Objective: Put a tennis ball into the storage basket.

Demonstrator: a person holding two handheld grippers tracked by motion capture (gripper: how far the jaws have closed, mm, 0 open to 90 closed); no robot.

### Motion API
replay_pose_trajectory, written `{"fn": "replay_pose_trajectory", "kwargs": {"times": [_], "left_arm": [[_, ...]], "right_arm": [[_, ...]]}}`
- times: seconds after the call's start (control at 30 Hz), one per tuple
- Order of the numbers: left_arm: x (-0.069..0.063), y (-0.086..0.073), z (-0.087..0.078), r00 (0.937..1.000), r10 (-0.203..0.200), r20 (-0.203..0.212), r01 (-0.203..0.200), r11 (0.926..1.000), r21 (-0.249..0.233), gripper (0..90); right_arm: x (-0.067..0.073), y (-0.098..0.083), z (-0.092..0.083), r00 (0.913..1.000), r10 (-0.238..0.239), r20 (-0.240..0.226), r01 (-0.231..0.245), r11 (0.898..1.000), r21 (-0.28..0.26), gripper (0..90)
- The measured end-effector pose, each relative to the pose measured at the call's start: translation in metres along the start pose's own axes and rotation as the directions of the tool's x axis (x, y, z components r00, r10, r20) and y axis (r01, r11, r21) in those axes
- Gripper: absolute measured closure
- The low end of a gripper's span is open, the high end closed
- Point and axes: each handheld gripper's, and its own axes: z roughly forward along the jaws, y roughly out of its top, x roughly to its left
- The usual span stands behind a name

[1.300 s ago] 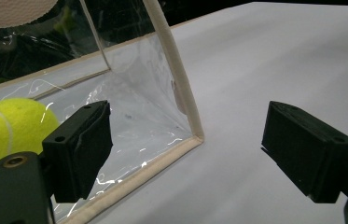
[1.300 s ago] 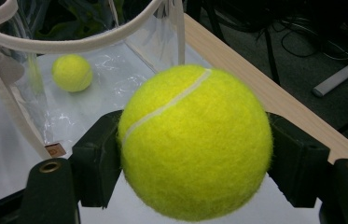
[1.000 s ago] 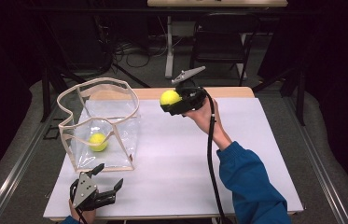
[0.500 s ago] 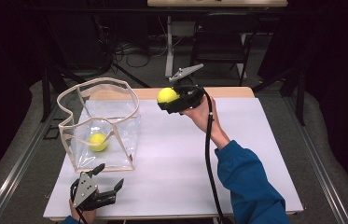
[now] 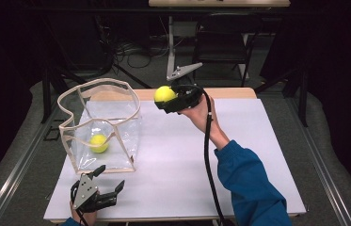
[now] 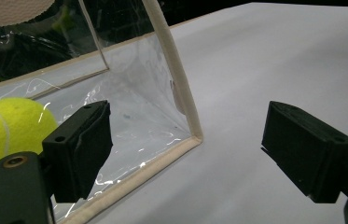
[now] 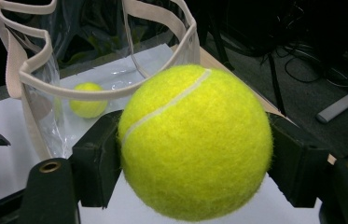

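My right hand-held gripper [image 5: 167,97] clamps fuzzy yellow tennis ball [image 7: 195,140] at widest part: light, springy, grippy felt. Left hand-held gripper [image 6: 185,154] open, empty.

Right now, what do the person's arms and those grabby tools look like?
Each hand holds a black tool with two blocky black jaws. The left tool carries a grey three-cornered plate on top, and the right tool has one too. A black cable trails from the right tool along the forearm. That arm wears a blue sleeve.
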Motion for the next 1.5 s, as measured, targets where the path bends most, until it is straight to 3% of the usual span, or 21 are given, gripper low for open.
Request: {"fn": "replay_pose_trajectory", "kwargs": {"times": [0.97, 1.5], "left_arm": [[0.000, 0.000, -0.001, 1.0000, -0.003, 0.003, 0.003, 1.0000, -0.005, 15.9], [0.000, 0.000, -0.001, 1.0000, -0.004, -0.001, 0.004, 1.0000, -0.007, 15.9]], "right_arm": [[0.012, 0.014, 0.003, 0.9993, -0.033, -0.017, 0.032, 0.999, -0.042, 26.6], [0.012, 0.020, 0.004, 0.9994, -0.028, -0.023, 0.027, 0.998, -0.060, 26.6]]}}
